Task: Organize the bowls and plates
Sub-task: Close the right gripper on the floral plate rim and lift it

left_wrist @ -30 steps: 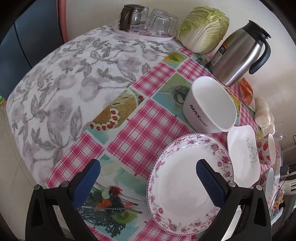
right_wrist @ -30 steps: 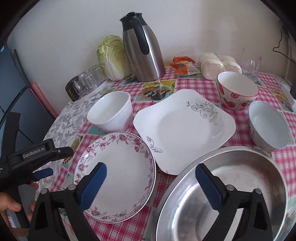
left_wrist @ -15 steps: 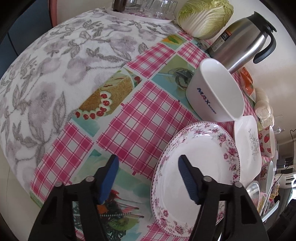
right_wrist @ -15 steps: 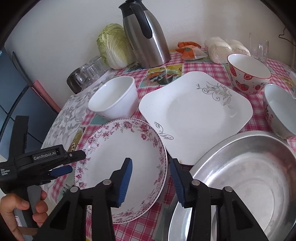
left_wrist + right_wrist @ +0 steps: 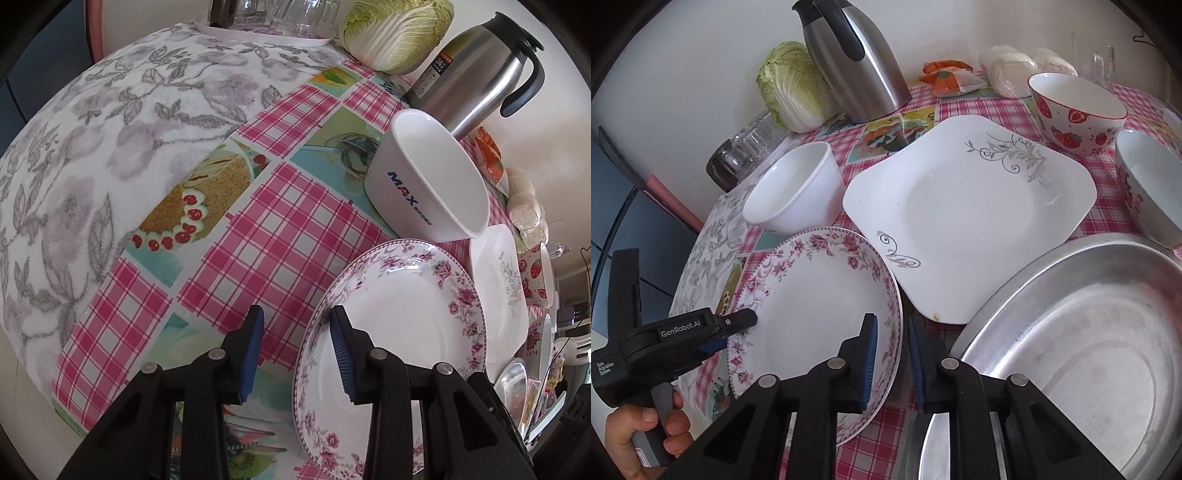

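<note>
A round plate with a pink flower rim (image 5: 399, 325) (image 5: 812, 306) lies at the table's near edge. My left gripper (image 5: 297, 350) straddles its left rim, one pad inside and one outside, still a little apart. It also shows in the right wrist view (image 5: 733, 332). My right gripper (image 5: 892, 363) straddles the plate's right rim, nearly closed on it. A white square plate (image 5: 967, 218), a plain white bowl (image 5: 794, 188) (image 5: 432, 177), a strawberry bowl (image 5: 1075, 110) and another bowl (image 5: 1148, 184) stand behind.
A large steel basin (image 5: 1071, 350) sits at the right, next to the round plate. A steel thermos jug (image 5: 857, 59), a cabbage (image 5: 790, 85), upturned glasses (image 5: 746, 151) and wrapped food (image 5: 1012, 70) line the wall. A grey floral cloth (image 5: 110, 129) covers the table's left.
Both grippers have narrowed from wide open and moved onto opposite rims of the flower-rimmed plate. The plate now looks slightly tilted.
</note>
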